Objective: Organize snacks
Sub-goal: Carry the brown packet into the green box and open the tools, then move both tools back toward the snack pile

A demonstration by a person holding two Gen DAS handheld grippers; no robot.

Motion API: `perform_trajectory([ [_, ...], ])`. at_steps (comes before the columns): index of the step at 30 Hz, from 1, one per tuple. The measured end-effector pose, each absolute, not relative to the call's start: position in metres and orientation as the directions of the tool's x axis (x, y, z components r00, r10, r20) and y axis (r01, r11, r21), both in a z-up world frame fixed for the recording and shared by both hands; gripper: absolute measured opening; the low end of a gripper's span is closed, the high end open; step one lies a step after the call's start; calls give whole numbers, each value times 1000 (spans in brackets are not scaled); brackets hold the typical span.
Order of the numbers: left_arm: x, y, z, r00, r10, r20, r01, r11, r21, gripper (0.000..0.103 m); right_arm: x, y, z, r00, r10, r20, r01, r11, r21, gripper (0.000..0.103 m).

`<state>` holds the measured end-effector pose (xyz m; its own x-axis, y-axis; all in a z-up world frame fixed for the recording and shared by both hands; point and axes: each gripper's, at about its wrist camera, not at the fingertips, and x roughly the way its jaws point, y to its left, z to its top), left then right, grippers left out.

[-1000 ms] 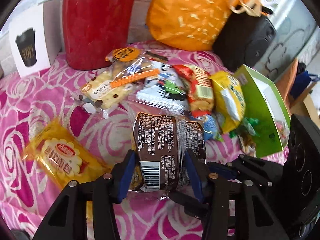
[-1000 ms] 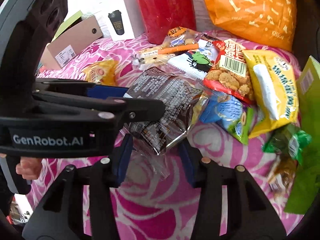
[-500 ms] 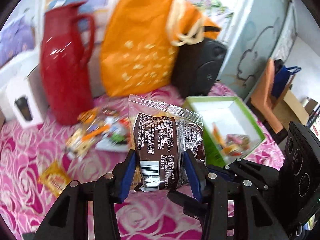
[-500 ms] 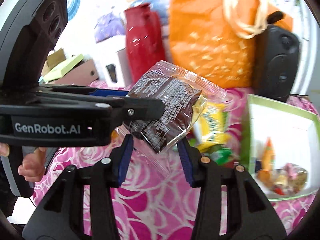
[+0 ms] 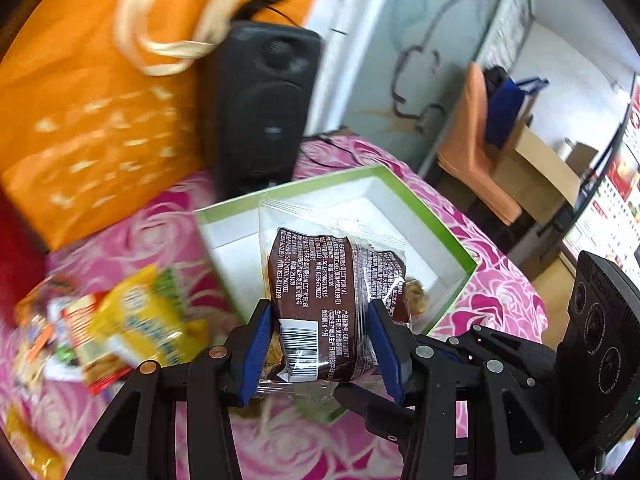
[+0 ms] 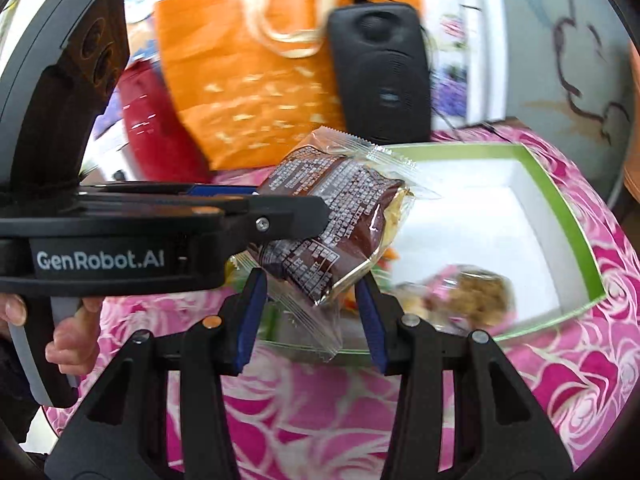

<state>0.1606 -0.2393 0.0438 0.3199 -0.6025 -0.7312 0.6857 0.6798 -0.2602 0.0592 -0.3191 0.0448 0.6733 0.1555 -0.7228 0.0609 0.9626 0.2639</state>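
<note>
The left hand-held gripper (image 5: 322,344), clamped by its 2 blue-padded fingers on the brown, clear-edged plastic snack packet (image 5: 340,300), has in the last second lifted that packet off the pink rose-patterned surface (image 5: 500,292) and swung it rightward; half a second ago the shallow green-rimmed white cardboard box (image 5: 436,216) stood off to the side, and now it lies directly behind and below the packet. In the right wrist view the packet (image 6: 336,216) hangs in the air over the near-left part of the box (image 6: 560,200), not touching it, with 1 or 2 wrapped snacks (image 6: 468,292) already inside, though blur hides what they are. The right hand-held gripper (image 6: 310,316) has its jaws apart and empty, and has travelled alongside, staying just beneath the packet. The loose heap of yellow, red and orange snack bags (image 5: 120,328) is now off to the left, away from the box. The carry looks nearly finished: what seems to remain is lowering a little and letting go so the packet drops inside the rim, then returning for the heap.
</note>
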Motion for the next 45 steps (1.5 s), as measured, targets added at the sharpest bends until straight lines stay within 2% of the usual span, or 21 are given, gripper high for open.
perform_trajectory([
  [7,174,-282,23,276,-581,-766,706,663,-249,49,66,-347,23,649,143,-747,105,956,274,48],
  [8,176,-285,19,279,-572,-772,703,669,-242,50,69,-348,18,645,141,-751,106,957,271,50],
  [9,178,-287,16,288,-560,-777,697,679,-231,51,71,-348,15,640,134,-756,109,959,262,57],
  [10,179,-286,14,298,-546,-783,689,691,-220,60,73,-348,11,626,99,-774,123,967,224,61],
  [11,179,-286,12,311,-531,-788,681,703,-204,72,74,-346,9,617,76,-783,125,973,193,72],
  [12,179,-285,11,335,-512,-791,671,719,-181,78,75,-344,7,614,65,-786,122,977,176,82],
  [13,179,-283,11,354,-503,-789,665,728,-165,84,75,-344,6,613,63,-788,117,979,170,84],
  [22,183,-254,15,401,-485,-777,609,775,-169,84,73,-342,10,618,60,-784,129,976,176,87],
  [26,176,-246,22,411,-494,-767,605,777,-176,84,70,-332,21,632,59,-773,108,981,163,97],
  [37,153,-202,49,473,-489,-733,559,809,-179,84,62,-297,46,654,97,-750,37,986,160,97],
  [45,134,-97,43,560,-374,-740,338,918,-208,84,59,-252,50,638,207,-741,-97,977,189,98],
])
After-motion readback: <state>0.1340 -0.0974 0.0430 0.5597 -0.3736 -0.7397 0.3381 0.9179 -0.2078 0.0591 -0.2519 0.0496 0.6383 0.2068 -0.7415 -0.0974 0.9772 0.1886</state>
